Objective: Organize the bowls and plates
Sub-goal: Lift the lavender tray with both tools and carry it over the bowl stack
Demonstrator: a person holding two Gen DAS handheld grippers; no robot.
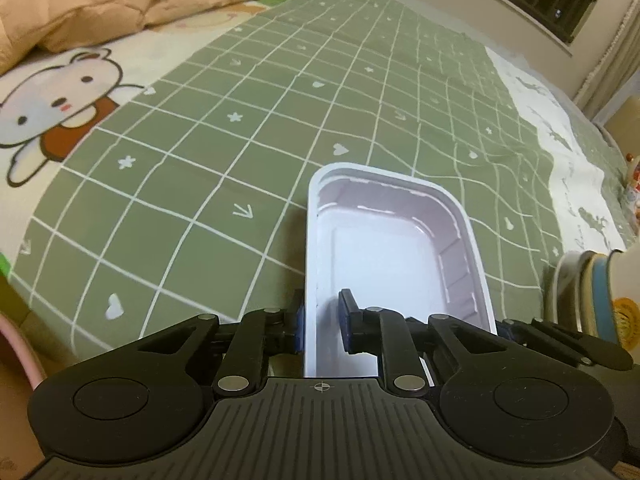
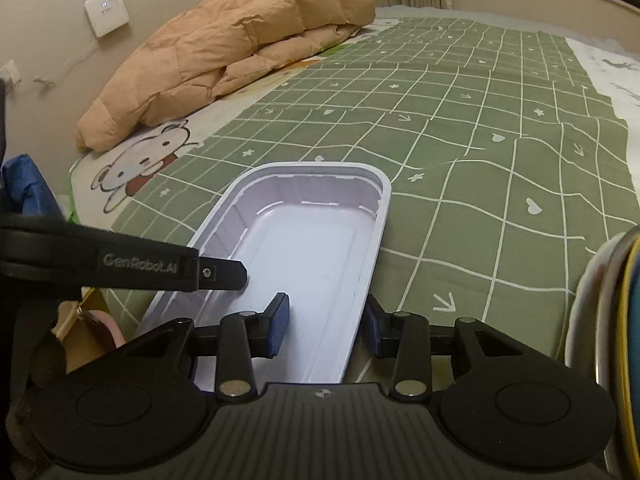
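two grippers, one white tray

so the thing being handled is a shallow white rectangular plastic tray with rounded corners (image 1: 394, 248), and both grippers have a side of it. it sits over a green tablecloth with a white grid and little hearts, stars and arrows (image 1: 248, 128), spread across a bed.

the left gripper (image 1: 322, 322) straddles the tray's left long wall: one blue pad is outside the wall, the other inside the tray. the jaws look clamped on that wall, though there's a bit of a gap visible on the inner side, so the grip isn't tight on both faces as far as can be told.

the right gripper (image 2: 326, 326) does the same on the tray's right long wall (image 2: 370, 264), one blue-padded finger inside the tray, the other outside just past the rim. jaws closed around that wall. in the right wrist view the left gripper's black finger with "genrobot.ai" printed on it (image 2: 160, 270) pokes in over the tray's near left corner.

off to the right edge there's a stack of plates and bowls with blue and yellow trim (image 1: 592, 292), near the tray but not touching it.

background stuff: a folded tan puffy quilt (image 2: 240, 56) at the far side, a cartoon rabbit print on the sheet (image 1: 60, 108), and a white wall device (image 2: 107, 11).
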